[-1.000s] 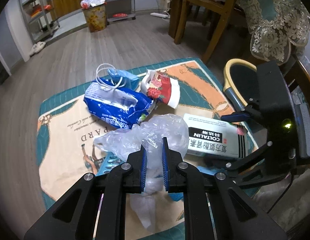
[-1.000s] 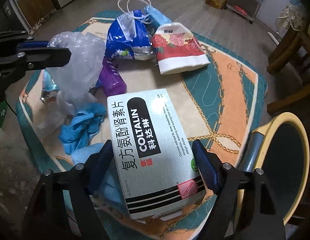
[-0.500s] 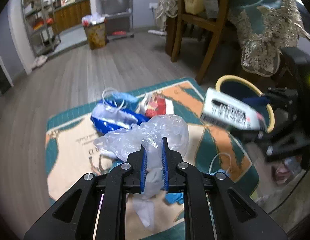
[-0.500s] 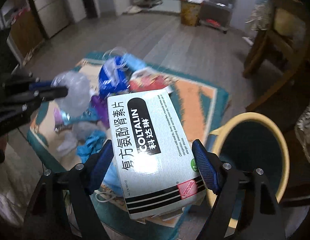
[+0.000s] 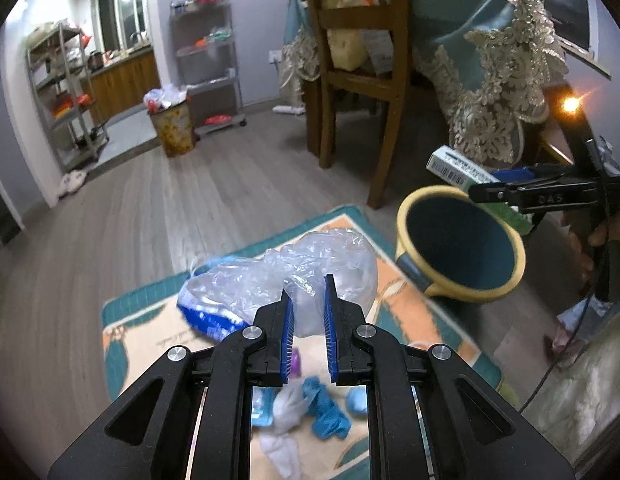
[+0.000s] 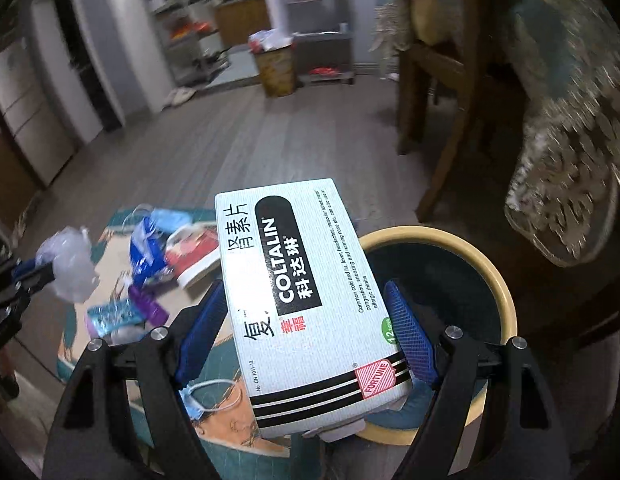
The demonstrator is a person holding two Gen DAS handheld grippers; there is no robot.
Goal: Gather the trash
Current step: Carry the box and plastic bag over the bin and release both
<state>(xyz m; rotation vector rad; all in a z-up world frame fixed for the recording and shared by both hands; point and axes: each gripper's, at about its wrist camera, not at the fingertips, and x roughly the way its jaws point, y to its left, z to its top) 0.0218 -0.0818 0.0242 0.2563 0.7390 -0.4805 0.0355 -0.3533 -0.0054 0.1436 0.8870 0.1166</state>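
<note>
My left gripper (image 5: pixel 307 300) is shut on a crumpled clear plastic bag (image 5: pixel 318 264), lifted above the patterned mat (image 5: pixel 149 344). My right gripper (image 6: pixel 307 304) is shut on a white Coltalin medicine box (image 6: pixel 305 280), held over the rim of the dark bin with a yellow rim (image 6: pixel 498 304). From the left wrist view the box (image 5: pixel 458 170) hangs just above that bin (image 5: pixel 462 248) at the right. On the mat lie a blue packet (image 6: pixel 143 248), a red and white packet (image 6: pixel 193 252), a purple bottle (image 6: pixel 147 304) and blue gloves (image 5: pixel 326 412).
A wooden chair (image 5: pixel 350 64) and a table with a lace-edged cloth (image 5: pixel 498 64) stand behind the bin. Across the wood floor are a full yellow trash can (image 5: pixel 171 128) and metal shelves (image 5: pixel 207 56). A face mask (image 6: pixel 209 396) lies on the mat's near edge.
Both grippers have risen. The right one lifted the box off the mat and carried it right, over the bin. The left one raised the plastic bag, and both views now tilt up.
</note>
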